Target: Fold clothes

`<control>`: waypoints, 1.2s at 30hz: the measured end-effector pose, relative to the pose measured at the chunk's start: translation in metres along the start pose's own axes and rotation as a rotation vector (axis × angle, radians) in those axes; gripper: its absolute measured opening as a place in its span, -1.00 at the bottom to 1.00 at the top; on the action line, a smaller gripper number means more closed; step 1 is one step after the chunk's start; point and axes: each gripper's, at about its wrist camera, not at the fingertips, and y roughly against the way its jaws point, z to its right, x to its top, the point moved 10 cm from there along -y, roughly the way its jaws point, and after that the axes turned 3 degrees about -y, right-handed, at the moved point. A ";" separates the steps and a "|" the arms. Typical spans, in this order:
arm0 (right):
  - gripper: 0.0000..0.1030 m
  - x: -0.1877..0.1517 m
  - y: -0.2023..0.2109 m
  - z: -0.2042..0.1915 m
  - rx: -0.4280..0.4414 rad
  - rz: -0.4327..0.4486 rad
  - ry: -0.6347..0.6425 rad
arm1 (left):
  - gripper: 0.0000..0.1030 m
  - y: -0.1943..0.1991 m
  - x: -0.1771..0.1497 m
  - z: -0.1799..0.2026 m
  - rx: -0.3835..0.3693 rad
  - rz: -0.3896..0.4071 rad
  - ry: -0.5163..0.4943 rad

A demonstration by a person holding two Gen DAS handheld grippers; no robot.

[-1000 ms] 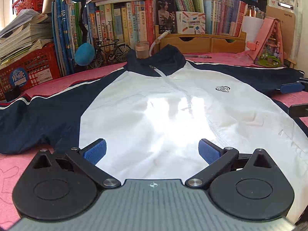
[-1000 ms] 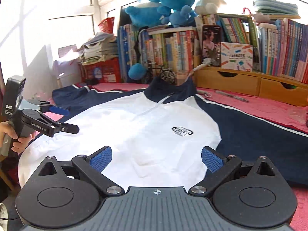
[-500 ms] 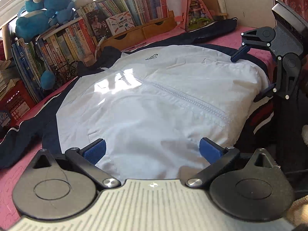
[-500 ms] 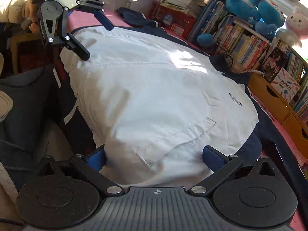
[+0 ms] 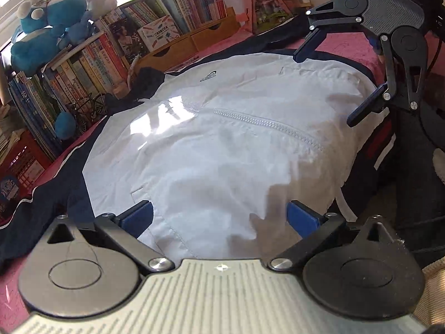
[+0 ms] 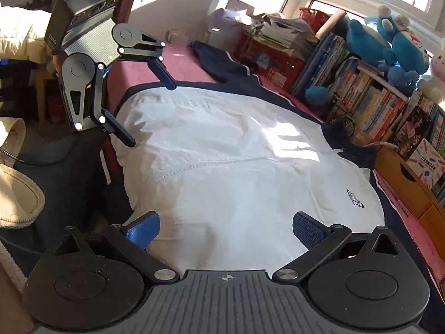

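A jacket with a white front, a centre zip and navy sleeves and collar lies flat, front up, on a pink tablecloth. My left gripper is open at the hem's left end, with white cloth lying between its blue pads. The right gripper shows in the left wrist view at the far end of the hem, also open. In the right wrist view the jacket fills the middle. My right gripper is open over the hem's right end, and the left gripper stands open opposite.
Along the table's back run rows of books, blue plush toys, a model bicycle, wooden drawers and a red basket. The hem hangs over the table's near edge, by a person's dark clothing and cream sleeve.
Both grippers have swung from over the jacket's chest, facing the shelf, to the two ends of the hem, turned toward each other. Both stayed open.
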 end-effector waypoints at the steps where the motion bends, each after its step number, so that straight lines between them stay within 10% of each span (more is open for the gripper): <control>1: 1.00 -0.004 -0.004 0.005 0.013 -0.012 -0.030 | 1.00 -0.003 -0.006 -0.003 -0.017 -0.016 0.024; 6: 1.00 -0.036 -0.003 0.043 0.131 -0.053 -0.271 | 1.00 0.006 -0.041 -0.026 0.008 -0.109 0.041; 12: 1.00 -0.047 0.019 0.116 0.010 -0.088 -0.641 | 1.00 0.030 -0.019 -0.070 -0.106 -0.096 0.270; 19: 0.80 0.002 -0.059 0.151 -0.132 -0.101 -0.707 | 1.00 -0.075 0.065 -0.098 0.077 -0.115 0.293; 36: 1.00 -0.006 -0.209 0.325 -0.448 -0.162 -0.826 | 1.00 -0.220 0.081 -0.256 0.296 -0.155 0.671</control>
